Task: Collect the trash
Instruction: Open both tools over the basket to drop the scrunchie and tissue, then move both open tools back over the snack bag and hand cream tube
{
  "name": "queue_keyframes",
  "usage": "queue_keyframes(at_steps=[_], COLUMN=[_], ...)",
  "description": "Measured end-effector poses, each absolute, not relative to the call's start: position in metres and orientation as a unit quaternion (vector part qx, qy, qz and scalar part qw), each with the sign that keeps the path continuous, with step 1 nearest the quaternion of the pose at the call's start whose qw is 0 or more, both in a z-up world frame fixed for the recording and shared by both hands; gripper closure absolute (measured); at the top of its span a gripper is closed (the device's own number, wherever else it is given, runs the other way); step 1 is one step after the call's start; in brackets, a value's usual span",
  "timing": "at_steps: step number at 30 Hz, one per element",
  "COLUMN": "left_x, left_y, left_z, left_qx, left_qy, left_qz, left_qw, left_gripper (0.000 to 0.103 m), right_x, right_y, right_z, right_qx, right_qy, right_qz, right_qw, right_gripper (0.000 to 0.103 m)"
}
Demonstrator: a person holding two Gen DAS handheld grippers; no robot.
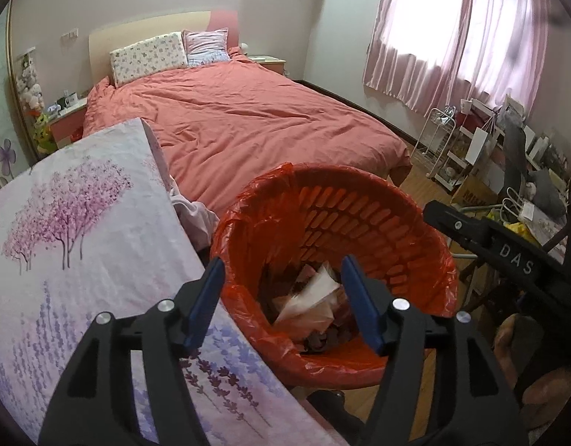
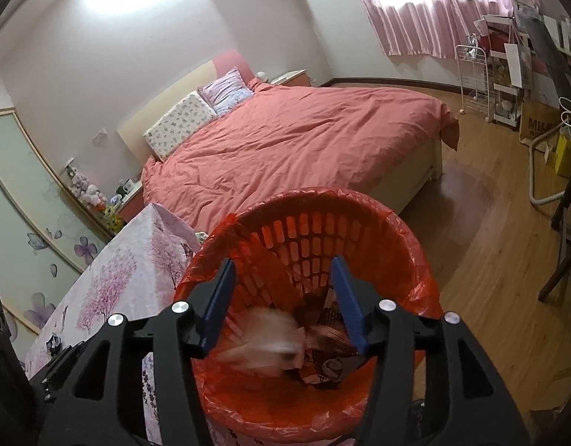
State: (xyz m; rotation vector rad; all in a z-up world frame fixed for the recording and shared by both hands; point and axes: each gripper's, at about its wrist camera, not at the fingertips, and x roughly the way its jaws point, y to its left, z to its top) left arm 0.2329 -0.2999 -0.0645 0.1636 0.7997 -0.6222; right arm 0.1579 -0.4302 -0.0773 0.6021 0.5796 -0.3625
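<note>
A red slatted trash basket (image 1: pixel 378 223) lined with a red plastic bag stands beside a table. It holds crumpled paper and wrappers (image 1: pixel 311 297). My left gripper (image 1: pixel 281 282) is open and empty above the basket's near rim. My right gripper (image 2: pixel 281 282) is open above the same basket (image 2: pixel 315 230). A pale piece of trash (image 2: pixel 263 345), motion-blurred, is in the basket below its fingers, touching neither finger. The right gripper's black body (image 1: pixel 508 252) shows at the right of the left wrist view.
A table with a flowered lavender cloth (image 1: pixel 80 260) lies left of the basket. A bed with a coral duvet (image 1: pixel 248 119) is behind. Shelves and clutter (image 1: pixel 490 156) line the right wall under pink curtains. Wooden floor (image 2: pixel 490 241) lies right of the basket.
</note>
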Motion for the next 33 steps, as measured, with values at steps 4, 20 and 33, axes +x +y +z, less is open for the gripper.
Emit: queue_keyframes(at_steps=[4,20,33], left_x=[0.233,0.262,0.282], left_y=[-0.288,-0.135,0.038], left_z=[-0.061,-0.058,-0.064], left_qx=[0.084,0.062,0.009], left_qy=[0.371,0.372,0.383], left_qz=[-0.284,-0.141,-0.003], left_qw=[0.88,0.915,0.924], left_gripper=[0.037,0.029,0.028], right_x=[0.155,0.176,0.218], right_y=[-0.429,-0.364,-0.25], right_z=[-0.071,-0.048,-0.064], right_qx=[0.277,0.202,0.139], right_qy=[0.28,0.293,0.348], right_qz=[-0.184,-0.146,-0.043], right_qw=[0.901,0.923,0.926], right_gripper=[0.049,0.044,0.041])
